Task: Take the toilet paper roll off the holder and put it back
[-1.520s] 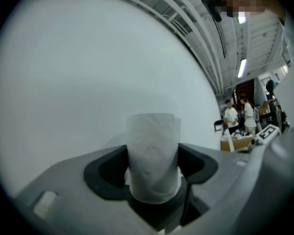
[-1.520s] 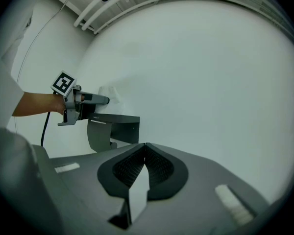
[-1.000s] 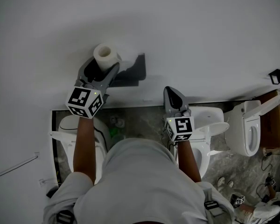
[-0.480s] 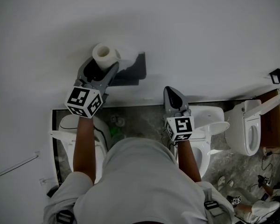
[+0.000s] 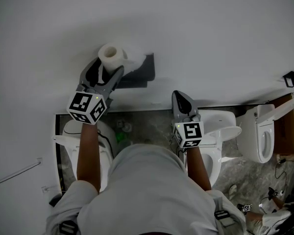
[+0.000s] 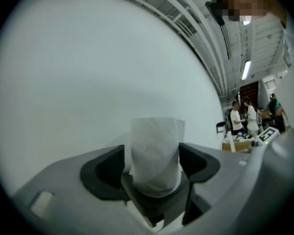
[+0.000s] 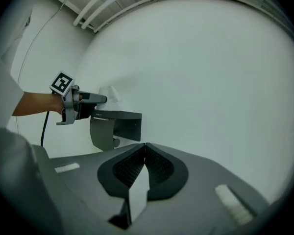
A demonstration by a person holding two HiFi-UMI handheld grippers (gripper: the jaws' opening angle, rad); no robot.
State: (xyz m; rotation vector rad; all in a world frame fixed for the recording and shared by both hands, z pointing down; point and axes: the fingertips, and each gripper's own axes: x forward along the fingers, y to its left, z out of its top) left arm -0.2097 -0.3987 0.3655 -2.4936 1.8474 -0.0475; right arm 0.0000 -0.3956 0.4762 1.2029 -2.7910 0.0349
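The white toilet paper roll (image 5: 111, 56) stands on end between the jaws of my left gripper (image 5: 106, 68), just left of the dark grey wall holder (image 5: 138, 75). A loose tail of paper reaches from the roll toward the holder. In the left gripper view the roll (image 6: 156, 153) sits low between the dark pads (image 6: 198, 161). The jaws are opening, and a narrow gap shows on the roll's left side. My right gripper (image 5: 180, 96) hangs lower right of the holder, shut with nothing in it. Its closed jaws (image 7: 145, 147) point at the wall, with the holder (image 7: 116, 127) to their upper left.
A plain white wall (image 5: 210, 38) fills the space ahead. Below it are several white toilets (image 5: 259, 133) on a grey stone floor (image 5: 147, 129). The person's torso fills the lower middle of the head view. People stand in the far background of the left gripper view.
The left gripper and roll have shifted slightly up and right, closer to the holder. The right gripper has stayed still.
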